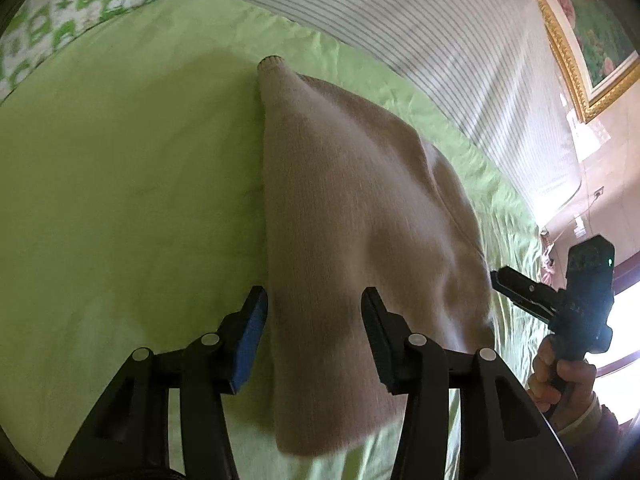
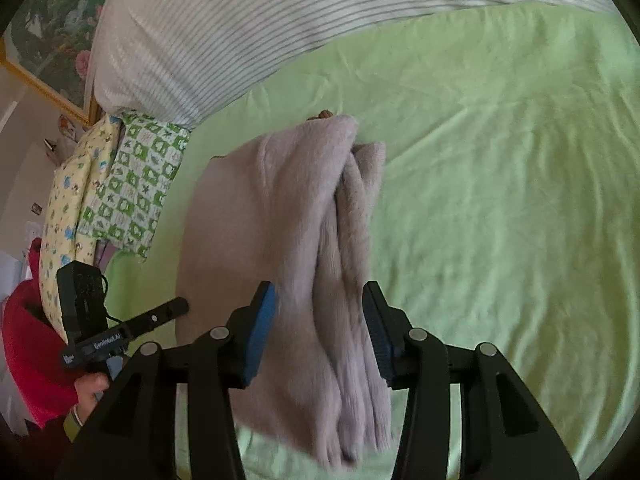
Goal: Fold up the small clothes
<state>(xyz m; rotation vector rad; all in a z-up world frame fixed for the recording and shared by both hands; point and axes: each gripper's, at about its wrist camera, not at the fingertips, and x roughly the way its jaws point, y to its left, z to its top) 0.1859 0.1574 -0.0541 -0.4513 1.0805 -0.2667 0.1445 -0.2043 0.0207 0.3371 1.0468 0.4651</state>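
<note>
in the middle of both frames, a folded pale knit garment [image 1: 352, 216] lies on the green bedsheet [image 1: 120, 200]. the left gripper [image 1: 314, 312] sits spread, its 2 pads either side of the garment's near end with gaps showing, not pinching. same on the right gripper [image 2: 318, 304], jaws apart over the layered folds. at the top edge, a striped pillow [image 2: 224, 40]; at left, a green patterned cushion [image 2: 136, 184].

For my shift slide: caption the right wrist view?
Right gripper open astride a folded pale pink fuzzy knit garment on a light green bedsheet.
</note>
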